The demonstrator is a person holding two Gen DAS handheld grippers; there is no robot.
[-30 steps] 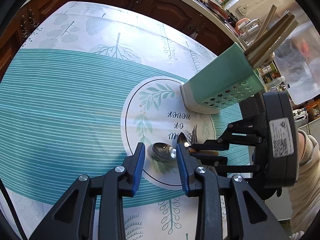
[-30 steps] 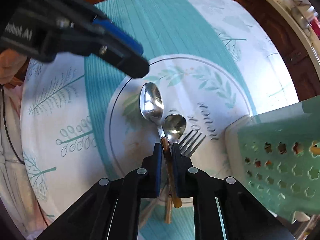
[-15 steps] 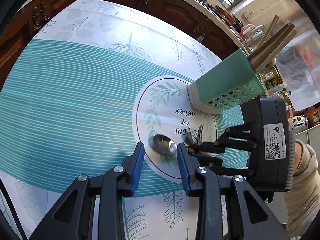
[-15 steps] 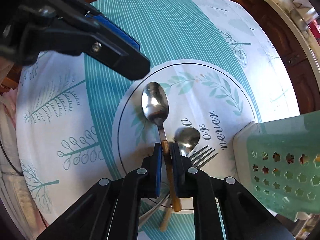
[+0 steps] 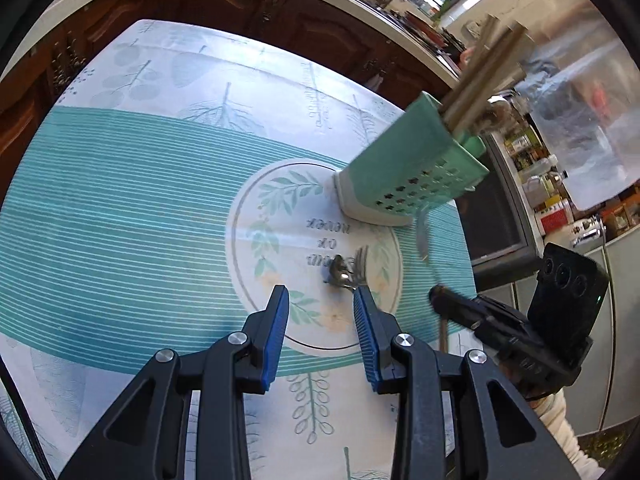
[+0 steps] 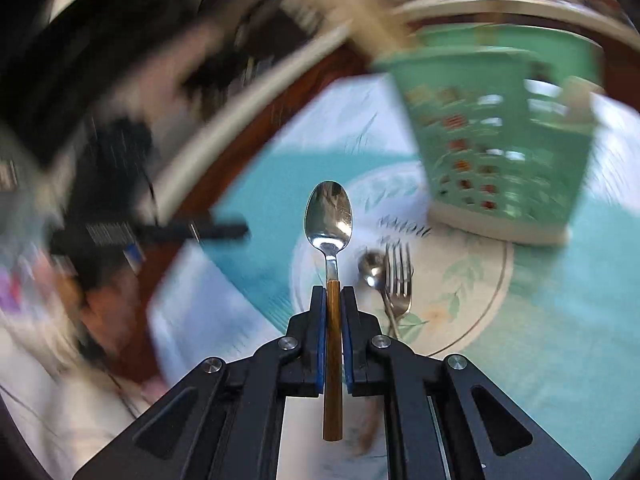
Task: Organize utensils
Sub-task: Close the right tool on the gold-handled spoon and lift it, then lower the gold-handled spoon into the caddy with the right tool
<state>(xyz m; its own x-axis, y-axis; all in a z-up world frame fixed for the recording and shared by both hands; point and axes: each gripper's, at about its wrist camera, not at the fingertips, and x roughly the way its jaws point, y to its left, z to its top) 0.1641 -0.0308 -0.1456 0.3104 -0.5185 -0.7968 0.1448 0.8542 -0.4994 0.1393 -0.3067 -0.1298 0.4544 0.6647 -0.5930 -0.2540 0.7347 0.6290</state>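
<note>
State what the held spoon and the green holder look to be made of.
Spoon: polished metal bowl, likely stainless steel, since it mirrors the room; the handle is amber-brown, probably wood or bamboo, though resin is possible. Green holder: matte moulded plastic by its even colour and punched flower-shaped holes, on a paler base.

A: Open ground? The tablecloth (image 5: 120, 216) is bare across its whole striped left half, out to the cabinets (image 5: 224, 4) at the far edge. Nothing stands there.

B: And toward the middle?

A: A small spoon (image 5: 338, 272) and fork (image 5: 362, 264) lie touching on the printed circle, just ahead of the left gripper (image 5: 320, 300), whose jaws stand apart with nothing between them.

B: What blocks the far right?

A: The green utensil holder (image 5: 404, 172) stands upright at the circle's rim, handles (image 5: 484, 76) jutting from its top. The right gripper (image 6: 332, 300), clamped on a wooden-handled spoon (image 6: 329, 220), occupies the air near it. Bare cloth lies between holder and loose cutlery.
</note>
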